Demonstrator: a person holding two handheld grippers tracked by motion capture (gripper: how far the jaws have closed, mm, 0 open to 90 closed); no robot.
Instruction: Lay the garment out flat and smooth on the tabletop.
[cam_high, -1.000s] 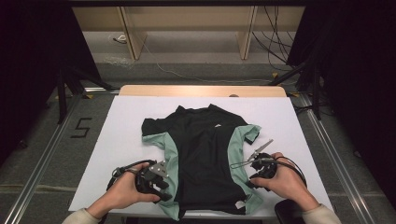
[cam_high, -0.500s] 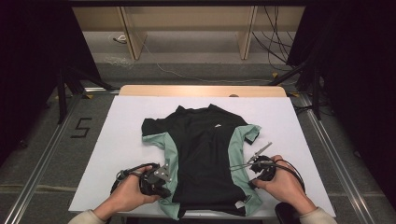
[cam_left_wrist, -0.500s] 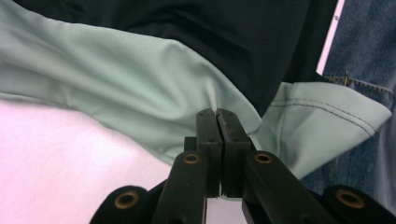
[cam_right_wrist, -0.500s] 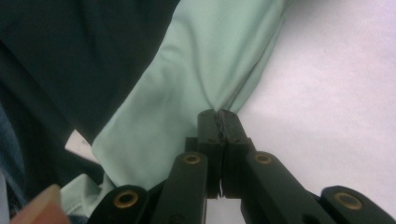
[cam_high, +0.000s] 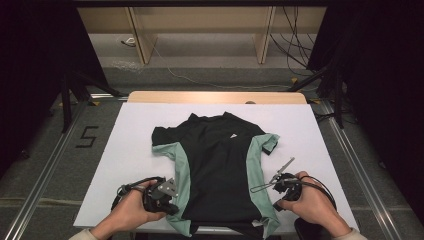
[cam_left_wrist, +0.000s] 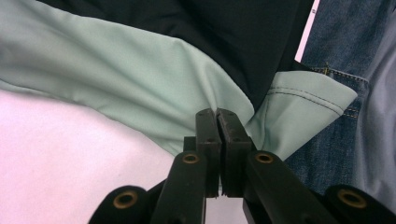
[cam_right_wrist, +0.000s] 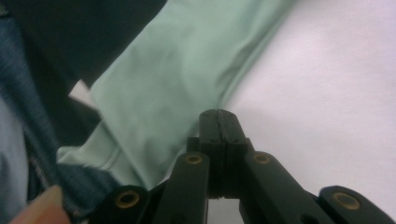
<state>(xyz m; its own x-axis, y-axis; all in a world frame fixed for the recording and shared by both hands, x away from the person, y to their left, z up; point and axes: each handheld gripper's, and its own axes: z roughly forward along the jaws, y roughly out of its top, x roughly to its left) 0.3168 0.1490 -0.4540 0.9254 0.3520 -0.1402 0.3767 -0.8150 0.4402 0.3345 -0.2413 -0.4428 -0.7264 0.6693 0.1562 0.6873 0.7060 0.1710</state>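
The shirt's (cam_high: 220, 170) lower hem is cut off past the tabletop's (cam_high: 130, 145) near edge. Whether fabric is pinched by the left gripper (cam_left_wrist: 217, 114) cannot be told.

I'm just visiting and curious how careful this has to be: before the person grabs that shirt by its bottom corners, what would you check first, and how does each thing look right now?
1. Shirt lies flat on the table: ok, spread out, collar at the far end.
2. Left gripper at the left hem corner: ok, tips at the green panel's edge.
3. Right gripper at the right hem corner: ok, beside the green panel.
4. Jaws open to take cloth: not ok, both pairs are shut.
5. Cloth already caught between either pair: cannot tell.
6. Hem fully on the table: not ok, it hangs over the near edge.
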